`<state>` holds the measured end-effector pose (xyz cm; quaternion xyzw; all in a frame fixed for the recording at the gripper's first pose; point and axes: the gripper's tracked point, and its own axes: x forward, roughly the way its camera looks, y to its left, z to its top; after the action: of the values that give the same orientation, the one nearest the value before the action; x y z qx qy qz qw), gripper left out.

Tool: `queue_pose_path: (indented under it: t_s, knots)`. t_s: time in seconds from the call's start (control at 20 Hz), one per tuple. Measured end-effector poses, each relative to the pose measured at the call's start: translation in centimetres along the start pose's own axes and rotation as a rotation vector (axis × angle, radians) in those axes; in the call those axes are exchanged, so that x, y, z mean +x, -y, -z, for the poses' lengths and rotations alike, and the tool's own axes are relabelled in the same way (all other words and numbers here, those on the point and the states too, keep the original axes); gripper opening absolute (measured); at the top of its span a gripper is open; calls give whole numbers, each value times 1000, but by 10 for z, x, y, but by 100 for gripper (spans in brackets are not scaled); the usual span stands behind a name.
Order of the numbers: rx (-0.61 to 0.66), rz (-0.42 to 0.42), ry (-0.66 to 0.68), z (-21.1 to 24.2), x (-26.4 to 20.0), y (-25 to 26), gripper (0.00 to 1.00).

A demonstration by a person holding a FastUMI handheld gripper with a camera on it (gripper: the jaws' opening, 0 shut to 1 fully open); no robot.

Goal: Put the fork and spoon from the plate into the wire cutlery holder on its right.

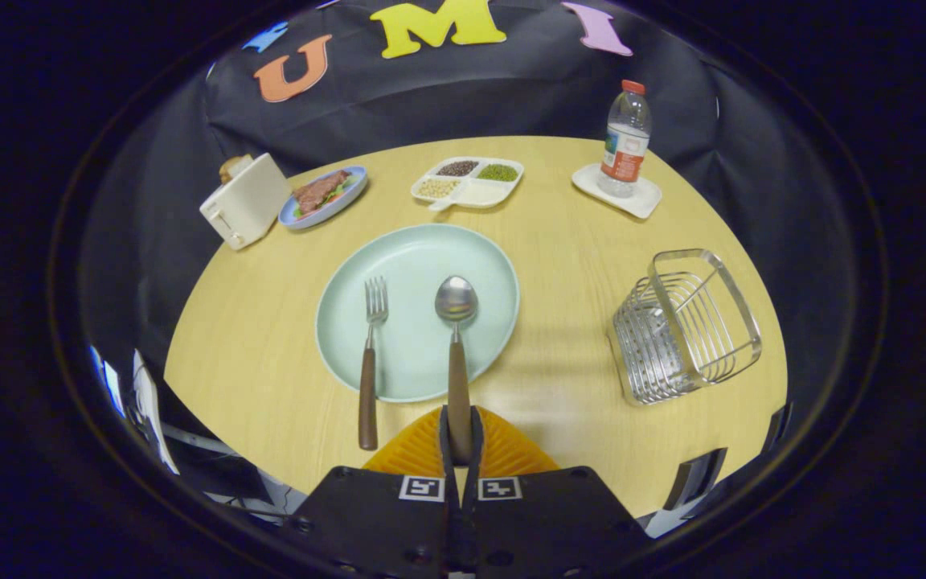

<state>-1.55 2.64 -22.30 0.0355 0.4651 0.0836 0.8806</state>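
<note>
The tongs [459, 434] are clamped on the brown handle of the spoon [456, 338], whose bowl lies ahead of them on the pale green plate [419, 257]. The fork [370, 362] lies just left of the spoon, its handle overhanging the plate onto the round, light wooden surface [559, 265]. The wire cutlery holder [684, 326] stands off to the right. Further beyond are a toaster [244, 201], a plate of food [324, 195], a divided tray [469, 181] and a water bottle [625, 141] on a white coaster [646, 203], backed by black cloth.
</note>
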Motion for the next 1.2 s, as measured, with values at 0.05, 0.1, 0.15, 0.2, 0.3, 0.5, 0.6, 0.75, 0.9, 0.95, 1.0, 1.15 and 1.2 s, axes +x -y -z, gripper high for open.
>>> queue_pose_path:
  t_s: [0.05, 0.1, 0.15, 0.2, 0.3, 0.5, 0.6, 0.75, 0.9, 0.95, 1.0, 1.15, 1.2]
  knots:
    - [6, -7, 16, -5, -5, -1, 1]
    - [13, -16, 27, -10, -9, -2, 0]
    - [18, -28, 33, -11, -13, -4, 0]
    - [19, -39, 33, -11, -17, -5, 0]
    - [23, -55, 28, -12, -23, -4, 0]
    - [48, -129, 8, -10, -43, -5, 0]
    - [43, -127, 26, -17, -61, 8, 0]
    - [37, -95, 57, -28, -94, 46, 0]
    - [35, -32, 95, -41, -128, 94, 0]
    - [39, -13, 109, -44, -137, 109, 0]
    - [44, 6, 117, -45, -146, 122, 0]
    - [43, 53, 109, -38, -161, 152, 0]
    - [45, 62, 101, -34, -164, 159, 0]
